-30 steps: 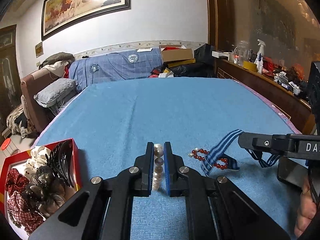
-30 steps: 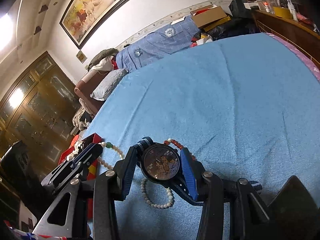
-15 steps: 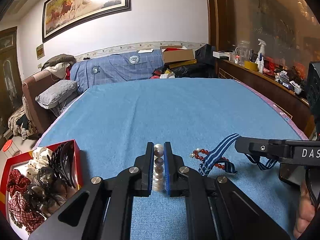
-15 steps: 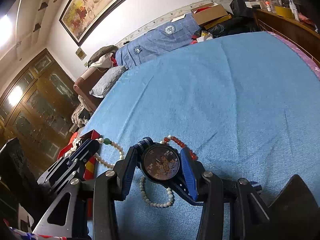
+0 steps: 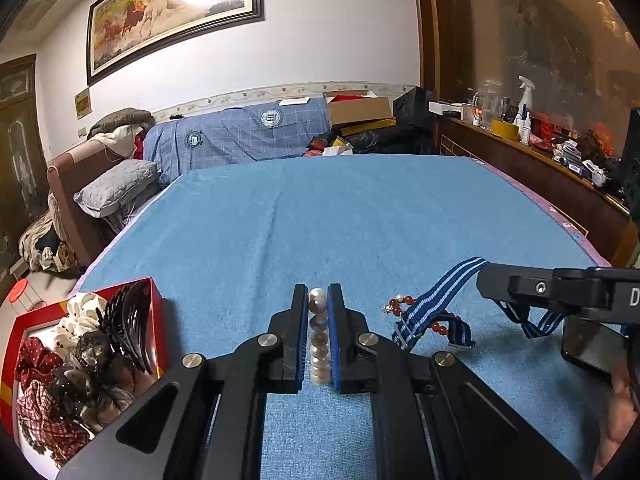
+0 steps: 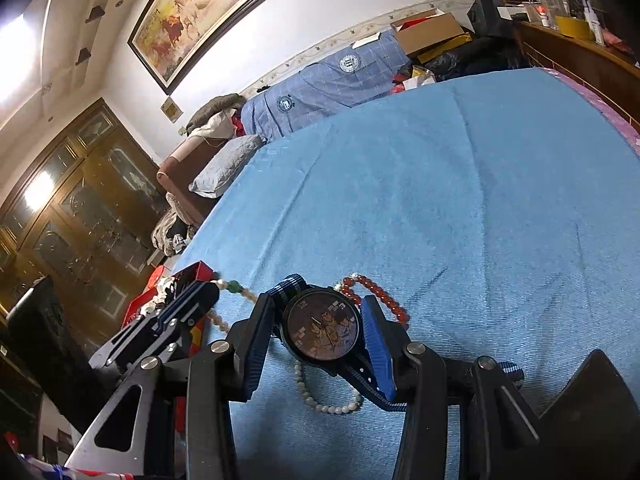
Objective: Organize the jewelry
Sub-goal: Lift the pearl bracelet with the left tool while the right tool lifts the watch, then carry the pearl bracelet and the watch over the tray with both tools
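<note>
Left gripper [image 5: 318, 304] clamped on pearl strand [image 5: 319, 344], beads stacked between blue pads above blue cloth [image 5: 360, 220]. Right gripper [image 6: 320, 328] pinches wristwatch [image 6: 323, 329] by case, striped strap [image 5: 440, 304] trailing over red bead bracelet [image 6: 380, 298]. Red box [image 5: 154, 300] of hair accessories [image 5: 80, 360] sits at left, near left gripper

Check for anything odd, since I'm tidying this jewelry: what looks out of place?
The red box holds only hair ties and clips, no jewelry. The red bracelet lies loose on the blue cloth, while the pearl necklace and watch sit clamped in the grippers.
</note>
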A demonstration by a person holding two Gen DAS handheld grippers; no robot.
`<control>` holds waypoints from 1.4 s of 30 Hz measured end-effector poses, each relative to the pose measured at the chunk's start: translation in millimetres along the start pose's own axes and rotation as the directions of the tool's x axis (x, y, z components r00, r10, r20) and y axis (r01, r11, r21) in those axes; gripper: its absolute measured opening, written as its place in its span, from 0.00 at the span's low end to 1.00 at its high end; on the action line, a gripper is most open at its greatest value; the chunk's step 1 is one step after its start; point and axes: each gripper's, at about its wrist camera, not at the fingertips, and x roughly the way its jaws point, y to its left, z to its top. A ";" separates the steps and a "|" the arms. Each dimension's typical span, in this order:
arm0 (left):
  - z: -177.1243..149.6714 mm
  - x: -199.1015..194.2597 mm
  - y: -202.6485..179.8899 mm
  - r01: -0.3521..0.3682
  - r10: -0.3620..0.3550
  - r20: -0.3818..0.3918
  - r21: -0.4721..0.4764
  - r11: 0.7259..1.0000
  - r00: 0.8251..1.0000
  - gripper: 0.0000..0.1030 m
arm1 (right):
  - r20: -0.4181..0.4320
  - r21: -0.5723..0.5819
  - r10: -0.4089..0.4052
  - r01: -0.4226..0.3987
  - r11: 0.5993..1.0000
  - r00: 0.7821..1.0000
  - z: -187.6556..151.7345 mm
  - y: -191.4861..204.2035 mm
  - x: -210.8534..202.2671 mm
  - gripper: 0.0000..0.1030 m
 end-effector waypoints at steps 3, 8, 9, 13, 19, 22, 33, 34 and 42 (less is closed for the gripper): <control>-0.4 -3.1 0.1 -0.018 0.018 0.007 -0.001 1.000 1.000 0.08 | 0.008 0.000 0.009 -0.009 1.000 1.000 0.2 0.8 -2.7 0.47; -3.5 -17.6 -2.5 -0.045 0.045 0.023 0.000 0.999 0.999 0.09 | 0.017 -0.001 0.046 -0.046 0.999 0.999 -1.1 1.7 -8.5 0.47; -4.3 -21.1 -2.0 -0.048 0.048 0.024 -0.002 0.999 0.999 0.09 | 0.020 0.001 0.057 -0.057 0.998 0.998 -2.0 2.5 -10.3 0.47; -9.4 -40.4 1.5 -0.070 0.070 0.039 0.005 0.998 0.997 0.09 | 0.031 0.012 0.088 -0.088 0.996 0.996 -9.0 10.7 -17.1 0.47; -13.8 -68.1 14.8 -0.105 0.105 0.055 0.005 0.994 0.993 0.09 | 0.020 -0.002 0.105 -0.105 0.994 0.994 -27.9 28.0 -19.8 0.47; -15.3 -83.6 25.5 -0.128 0.129 0.074 -0.008 0.992 0.989 0.09 | 0.003 -0.015 0.114 -0.114 0.993 0.993 -32.8 39.2 -17.3 0.48; -26.9 -119.6 71.0 -0.175 0.183 0.097 -0.081 0.981 0.978 0.09 | -0.036 -0.116 0.135 -0.138 0.984 0.990 -40.3 97.3 -10.4 0.48; -28.0 -121.5 74.7 -0.178 0.186 0.097 -0.088 0.980 0.978 0.09 | -0.039 -0.123 0.136 -0.140 0.982 0.990 -41.5 102.2 -9.7 0.48; -37.1 -134.1 108.3 -0.203 0.219 0.098 -0.148 0.968 0.971 0.09 | -0.080 -0.179 0.144 -0.157 0.971 0.986 -46.4 141.9 9.0 0.48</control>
